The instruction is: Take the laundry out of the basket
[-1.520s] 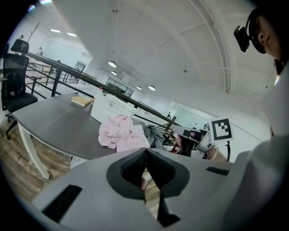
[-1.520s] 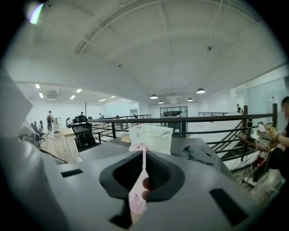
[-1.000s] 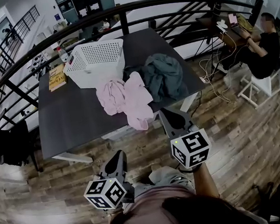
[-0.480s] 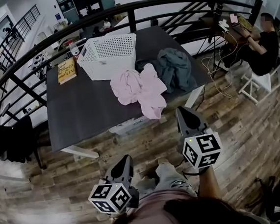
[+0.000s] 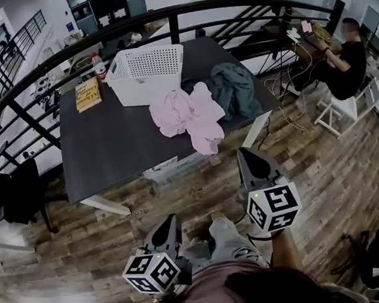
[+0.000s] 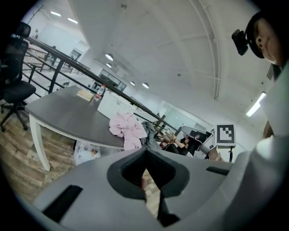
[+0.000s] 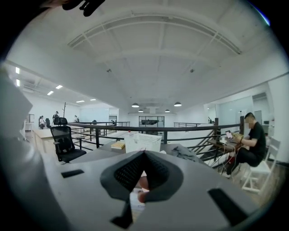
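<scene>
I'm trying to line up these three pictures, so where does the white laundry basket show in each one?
Head view: basket, upper centre, slightly left.
Left gripper view: basket, left of centre, behind the pink clothes.
Right gripper view: basket, near the middle of the picture.
Shared landmark: the yellow book lying beside it.

Grey wedge left gripper (image 5: 171, 218) & right gripper (image 5: 244, 152), b&w marker cubes (image 5: 273, 206); mauve top (image 5: 210, 293), grey trousers (image 5: 228, 239).

Dark grey table (image 5: 109, 148) on a wood-plank floor (image 5: 338, 166); curved black railing (image 5: 174, 28) behind it; black office chair (image 6: 16, 88) at left; white ceiling (image 7: 149, 58) with round lights (image 7: 135, 105) overhead.
</scene>
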A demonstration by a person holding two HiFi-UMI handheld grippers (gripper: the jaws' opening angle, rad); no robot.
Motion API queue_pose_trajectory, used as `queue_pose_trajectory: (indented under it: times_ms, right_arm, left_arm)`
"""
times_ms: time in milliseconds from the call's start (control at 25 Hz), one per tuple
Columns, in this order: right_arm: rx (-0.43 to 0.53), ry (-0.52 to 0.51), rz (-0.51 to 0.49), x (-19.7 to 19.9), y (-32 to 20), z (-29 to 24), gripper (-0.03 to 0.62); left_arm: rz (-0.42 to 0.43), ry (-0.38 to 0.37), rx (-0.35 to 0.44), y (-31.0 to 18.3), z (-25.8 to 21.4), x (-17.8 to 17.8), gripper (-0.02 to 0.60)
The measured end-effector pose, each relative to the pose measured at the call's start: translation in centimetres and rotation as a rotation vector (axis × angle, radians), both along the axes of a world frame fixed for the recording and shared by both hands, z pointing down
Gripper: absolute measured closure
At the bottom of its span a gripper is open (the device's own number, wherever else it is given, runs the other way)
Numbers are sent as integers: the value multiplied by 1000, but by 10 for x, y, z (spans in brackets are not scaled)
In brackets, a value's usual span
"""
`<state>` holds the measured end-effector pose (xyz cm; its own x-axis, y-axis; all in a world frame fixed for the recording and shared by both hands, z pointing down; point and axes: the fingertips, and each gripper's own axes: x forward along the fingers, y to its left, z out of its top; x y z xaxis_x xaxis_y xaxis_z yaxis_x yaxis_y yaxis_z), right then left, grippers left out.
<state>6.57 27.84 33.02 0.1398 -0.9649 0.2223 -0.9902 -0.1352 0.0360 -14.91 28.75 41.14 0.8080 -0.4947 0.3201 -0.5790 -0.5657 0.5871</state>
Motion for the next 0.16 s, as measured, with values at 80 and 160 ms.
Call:
queue_pose_trajectory:
  times_ms: [80, 160]
  right_arm:
    - [-6, 15, 2, -7, 1, 2, 579]
    - [-14, 28, 3, -14, 1, 5, 579]
  left_arm:
    - [2, 23, 2, -1, 1, -10, 584]
    - [16, 49, 5, -2, 2, -18, 584]
